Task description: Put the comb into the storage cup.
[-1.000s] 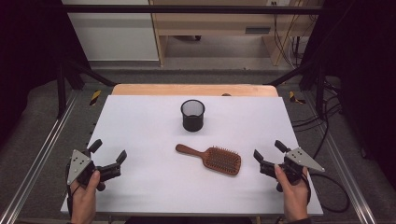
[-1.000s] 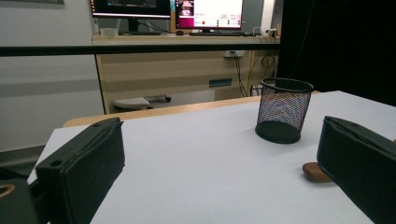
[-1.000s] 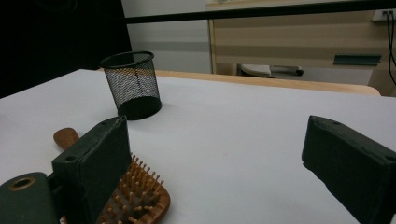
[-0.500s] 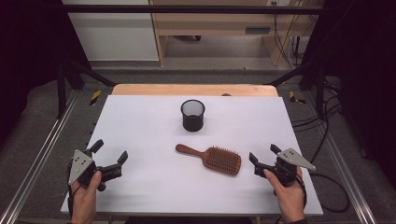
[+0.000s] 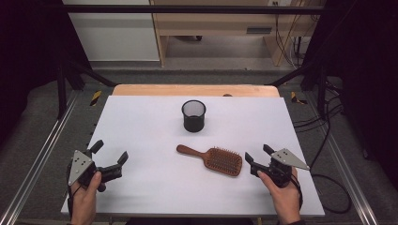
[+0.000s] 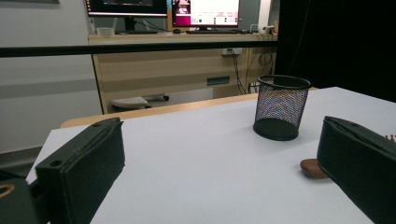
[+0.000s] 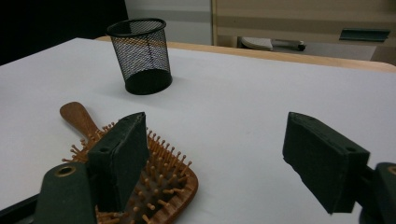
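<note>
The right gripper (image 5: 256, 157) has its black jaws spread apart, though they have just been closing a little, and nothing is between them; it sits just beside the bristle end of the brown wooden paddle hairbrush (image 5: 213, 160), close to it without a clear touch. In the right gripper view (image 7: 212, 158) one jaw stands in front of the brush's bristle pad, the other well off to the side over bare table. The hairbrush lies flat, bristles up, on the white table top (image 5: 155, 187), its handle pointing away from the right gripper. Beyond the hairbrush, toward the far edge of the table, stands the black wire-mesh cup (image 5: 194, 115), upright and apart from the brush. The left gripper (image 5: 111, 159) is well away from the hairbrush on the handle side, near the table's near corner, its jaws wide open and holding nothing. In the left gripper view (image 6: 222, 154) the mesh cup (image 6: 281, 108) shows between the two jaws, with the tip of the brush handle (image 6: 313, 168) just beside one jaw.
</note>
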`<state>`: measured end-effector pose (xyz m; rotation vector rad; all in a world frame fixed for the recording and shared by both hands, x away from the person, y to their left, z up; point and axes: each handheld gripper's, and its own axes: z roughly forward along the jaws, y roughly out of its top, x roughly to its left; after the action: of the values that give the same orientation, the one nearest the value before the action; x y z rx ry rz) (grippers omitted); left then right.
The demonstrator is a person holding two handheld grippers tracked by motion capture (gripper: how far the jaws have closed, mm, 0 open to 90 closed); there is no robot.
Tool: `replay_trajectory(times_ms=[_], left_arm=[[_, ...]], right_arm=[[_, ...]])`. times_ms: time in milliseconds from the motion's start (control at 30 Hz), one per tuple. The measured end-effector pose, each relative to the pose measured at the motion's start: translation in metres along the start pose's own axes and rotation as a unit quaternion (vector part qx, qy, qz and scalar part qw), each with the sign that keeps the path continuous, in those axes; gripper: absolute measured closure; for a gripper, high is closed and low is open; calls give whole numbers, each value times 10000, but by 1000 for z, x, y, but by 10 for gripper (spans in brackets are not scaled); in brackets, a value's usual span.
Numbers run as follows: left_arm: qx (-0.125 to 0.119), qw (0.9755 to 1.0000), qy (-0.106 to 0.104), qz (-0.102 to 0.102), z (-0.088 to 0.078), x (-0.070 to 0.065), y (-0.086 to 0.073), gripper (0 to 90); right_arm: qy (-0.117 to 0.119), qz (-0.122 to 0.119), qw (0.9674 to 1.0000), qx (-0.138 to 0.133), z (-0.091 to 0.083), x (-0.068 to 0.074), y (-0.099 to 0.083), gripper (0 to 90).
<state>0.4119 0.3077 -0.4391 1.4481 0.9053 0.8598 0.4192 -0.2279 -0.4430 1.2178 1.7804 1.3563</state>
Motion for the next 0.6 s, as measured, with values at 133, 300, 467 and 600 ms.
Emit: replay_trajectory(times_ms=[133, 300, 467, 600], left_arm=[[13, 10000, -1, 3, 0, 0, 0, 11], [12, 10000, 1, 2, 0, 0, 0, 11], [22, 10000, 6, 4, 0, 0, 0, 11], [23, 10000, 8, 6, 0, 0, 0, 12]], right_arm=[[42, -35, 10000, 24, 0, 2, 1, 278], [98, -50, 9999, 44, 1, 5, 1, 310], [163, -67, 9998, 33, 2, 7, 1, 341], [205, -85, 9997, 93, 6, 10, 2, 369]])
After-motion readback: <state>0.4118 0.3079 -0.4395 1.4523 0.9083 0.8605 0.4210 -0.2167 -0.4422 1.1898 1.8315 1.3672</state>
